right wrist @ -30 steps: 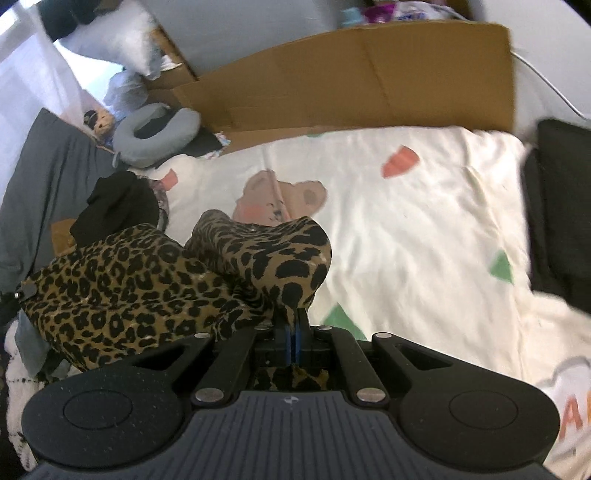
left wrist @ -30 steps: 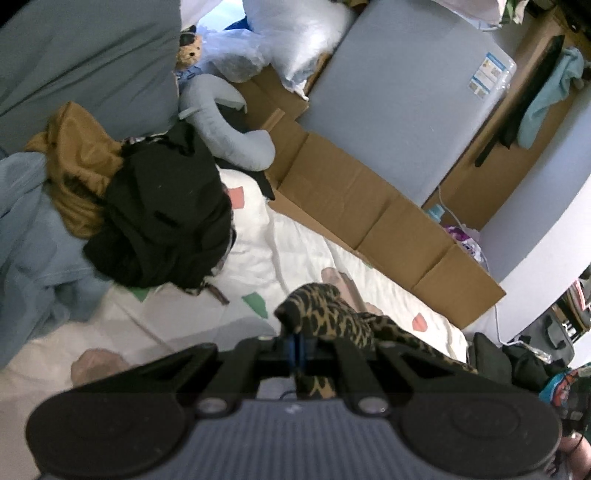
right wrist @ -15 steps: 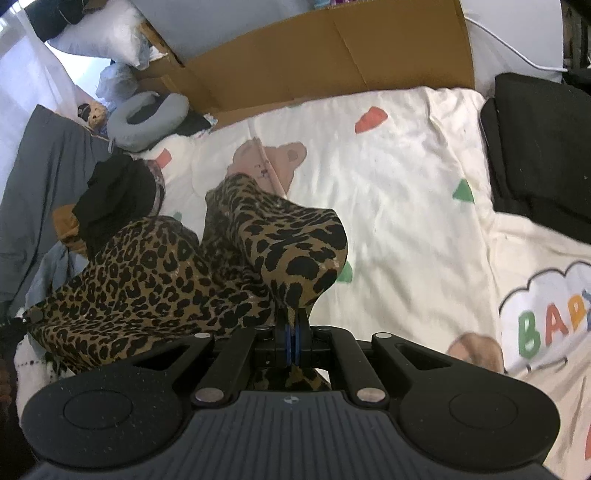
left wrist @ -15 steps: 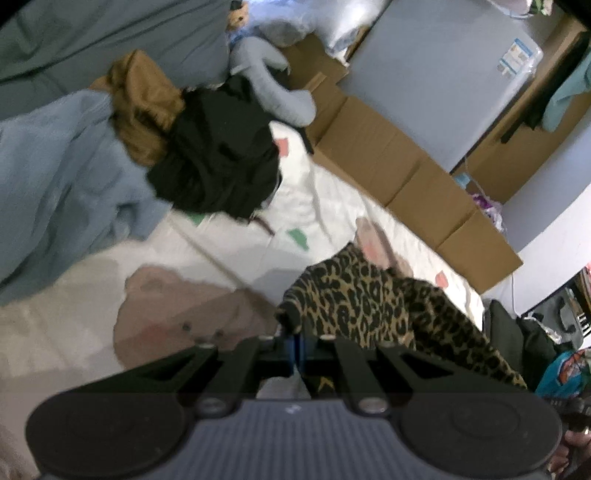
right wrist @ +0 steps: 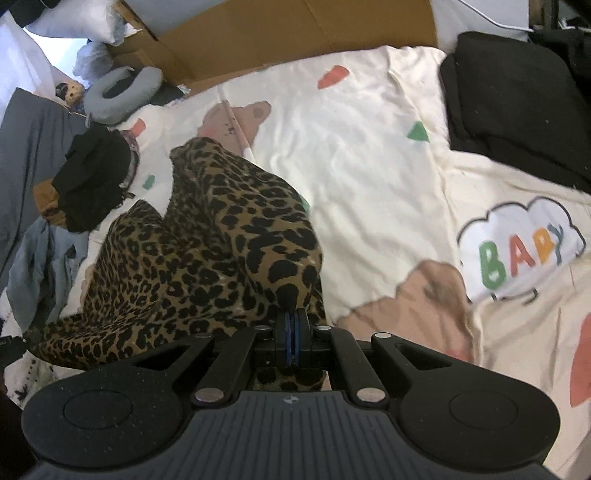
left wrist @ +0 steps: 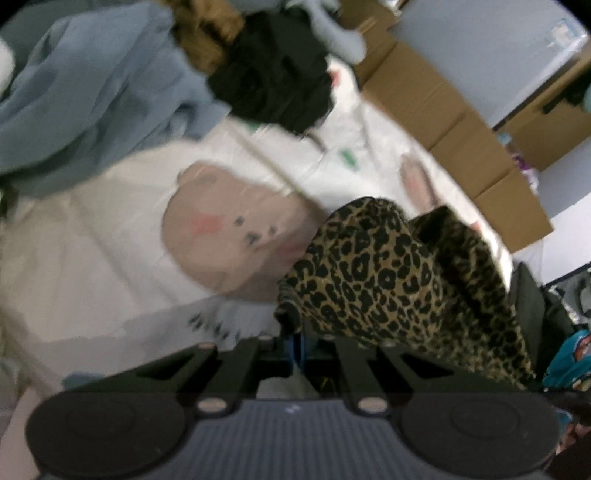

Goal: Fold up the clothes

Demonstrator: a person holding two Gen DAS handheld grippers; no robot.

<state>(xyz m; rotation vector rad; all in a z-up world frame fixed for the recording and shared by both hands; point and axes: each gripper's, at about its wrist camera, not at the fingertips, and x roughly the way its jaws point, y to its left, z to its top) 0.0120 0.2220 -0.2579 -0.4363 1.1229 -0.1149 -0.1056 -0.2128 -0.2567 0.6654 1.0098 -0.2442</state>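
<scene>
A leopard-print garment [left wrist: 399, 273] [right wrist: 207, 254] hangs bunched between both grippers above a cream bedsheet [right wrist: 369, 147] printed with bears. My left gripper [left wrist: 296, 341] is shut on one edge of the garment, at the bottom centre of the left wrist view. My right gripper [right wrist: 291, 328] is shut on another edge, and the cloth drapes away to the left and back from it. The garment's far end rests on the sheet near a printed bear. The left wrist view is blurred.
A pile of black [right wrist: 92, 177], mustard and light blue clothes [left wrist: 92, 85] lies at the bed's left side. Folded black clothing [right wrist: 517, 107] sits at the far right. Cardboard [right wrist: 295, 33] lines the far edge, with a grey neck pillow [right wrist: 118, 92] beside it.
Both grippers have pulled back toward the near side of the bed with the leopard garment, which now stretches lower and longer. The "BABY" print has come into the right wrist view.
</scene>
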